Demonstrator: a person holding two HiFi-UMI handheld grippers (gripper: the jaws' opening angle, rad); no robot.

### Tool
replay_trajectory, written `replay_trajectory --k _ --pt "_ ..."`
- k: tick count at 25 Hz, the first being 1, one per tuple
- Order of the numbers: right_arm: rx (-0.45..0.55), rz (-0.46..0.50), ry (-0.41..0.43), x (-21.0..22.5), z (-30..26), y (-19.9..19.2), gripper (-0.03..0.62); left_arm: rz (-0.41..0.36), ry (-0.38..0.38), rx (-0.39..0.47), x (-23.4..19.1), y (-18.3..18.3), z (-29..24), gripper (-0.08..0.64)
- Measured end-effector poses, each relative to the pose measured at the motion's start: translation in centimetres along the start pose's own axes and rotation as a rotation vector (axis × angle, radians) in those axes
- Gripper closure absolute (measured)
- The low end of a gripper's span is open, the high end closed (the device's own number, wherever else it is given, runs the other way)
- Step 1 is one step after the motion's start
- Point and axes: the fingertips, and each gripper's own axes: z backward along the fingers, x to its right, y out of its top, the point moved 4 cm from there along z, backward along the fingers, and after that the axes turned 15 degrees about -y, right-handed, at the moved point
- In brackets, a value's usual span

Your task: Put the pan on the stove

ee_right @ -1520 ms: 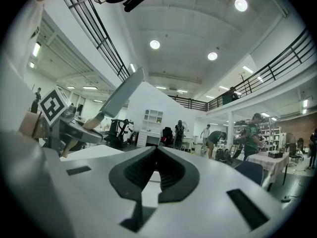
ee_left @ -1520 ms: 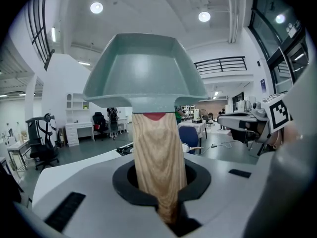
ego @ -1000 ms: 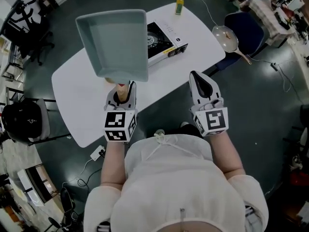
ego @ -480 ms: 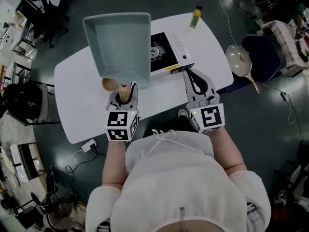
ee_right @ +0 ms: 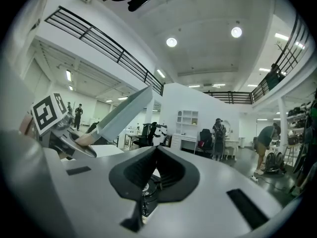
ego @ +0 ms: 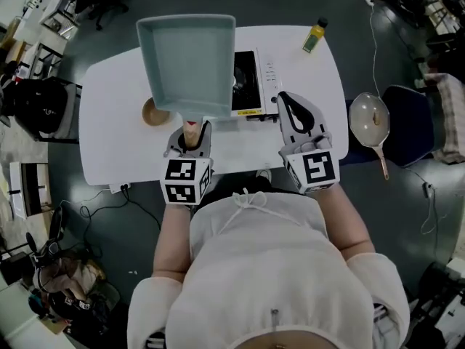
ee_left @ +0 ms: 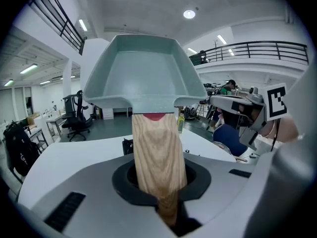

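A square teal pan (ego: 187,64) with a wooden handle (ego: 190,131) hangs in the air, held up over the table's middle. My left gripper (ego: 190,135) is shut on that handle. In the left gripper view the pan (ee_left: 143,73) tilts up, and the handle (ee_left: 157,152) runs down between the jaws of the left gripper (ee_left: 166,207). The portable stove (ego: 251,82) sits on the white table (ego: 109,140), its left part hidden under the pan. My right gripper (ego: 289,107) is shut and holds nothing, just right of the stove's front; in its own view the right gripper (ee_right: 148,182) has the pan (ee_right: 124,115) to its left.
A round wooden coaster (ego: 154,113) lies on the table left of the pan's handle. A yellow bottle (ego: 314,36) stands at the far right corner. A frying pan (ego: 372,122) rests on a blue chair (ego: 408,115) to the right. Office chairs and cables surround the table.
The view has swung round, so the table lies squarer in front. The pan has come over the stove's left side. My right gripper has moved forward to beside the stove.
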Motion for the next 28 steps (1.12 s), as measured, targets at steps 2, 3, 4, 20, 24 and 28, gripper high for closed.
replay_trajectory --k 2,3,4,20,24,28 --pt "-0.009 -0.005 0.043 0.7 -0.7 -0.9 0.588 0.036 0.025 -0.038 0.4 -0.9 -1.3 0.499" --pt "-0.02 -0.008 0.065 0.9 -1.0 -1.4 0.588 0.056 0.035 -0.058 0.7 -1.5 -1.9 0.499" --pt "-0.039 -0.013 0.082 1.1 -1.3 -1.8 0.586 0.074 0.043 -0.079 0.9 -2.0 -2.5 0.499" --pt "-0.2 -0.075 0.223 3.7 -6.9 -9.5 0.586 0.332 0.073 -0.382 0.2 -8.4 -10.7 0.499" --pt "-0.238 -0.082 0.239 3.5 -8.0 -10.8 0.586 0.374 0.066 -0.466 -0.3 -9.7 -11.5 0.499" --pt "-0.259 -0.084 0.25 3.5 -8.9 -11.6 0.586 0.392 0.069 -0.516 -0.7 -10.3 -12.2 0.498"
